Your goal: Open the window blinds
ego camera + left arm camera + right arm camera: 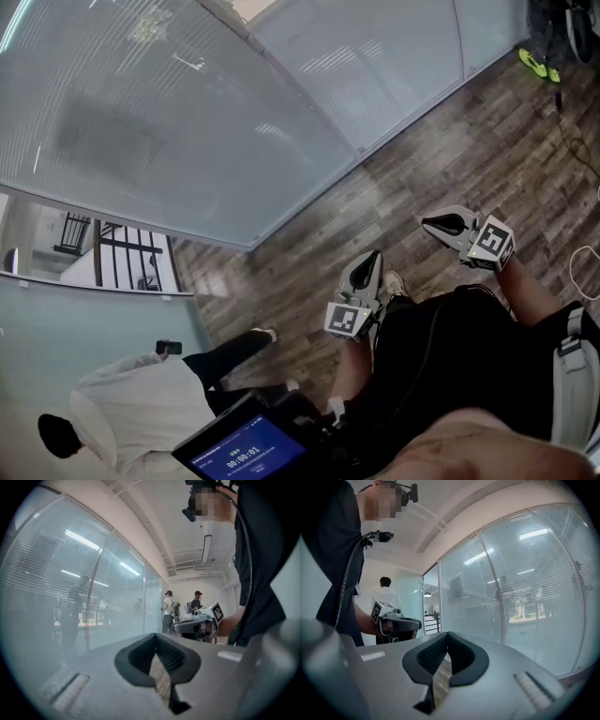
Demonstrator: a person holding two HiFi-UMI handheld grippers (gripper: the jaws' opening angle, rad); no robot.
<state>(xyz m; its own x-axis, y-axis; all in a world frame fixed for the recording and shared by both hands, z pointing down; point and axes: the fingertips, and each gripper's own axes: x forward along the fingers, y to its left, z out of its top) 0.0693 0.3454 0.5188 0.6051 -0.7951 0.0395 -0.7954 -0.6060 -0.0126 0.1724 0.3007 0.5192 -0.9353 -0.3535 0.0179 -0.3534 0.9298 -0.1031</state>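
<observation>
Plainly, both tools are idle: the left gripper (157, 667) has its jaws pressed together, with only floor showing past the notch, and the right gripper (440, 667) is likewise closed on nothing. In the head view they hang low before the person's body, the left one pointing toward 12 o'clock and the right one toward 9 o'clock, so each looks roughly at the other rather than at the glass. Outward from them, across a strip of wooden floor (394, 178), stands the glass wall (403, 66). The window blinds (159, 112) hang behind it from about 9 to 12 o'clock in the head view, lowered across the panes. In the left gripper view they fill 9 to 11 o'clock; in the right gripper view, 12 to 3 o'clock. Their slats run level, long axis along the wall and roughly parallel to the line between the two grippers, so neither hand seems clearly nearer. The coming move, I judge, is a turn toward the glass. Whatever cord, wand or knob works the slats may sit out of frame, since I cannot pick one out.
</observation>
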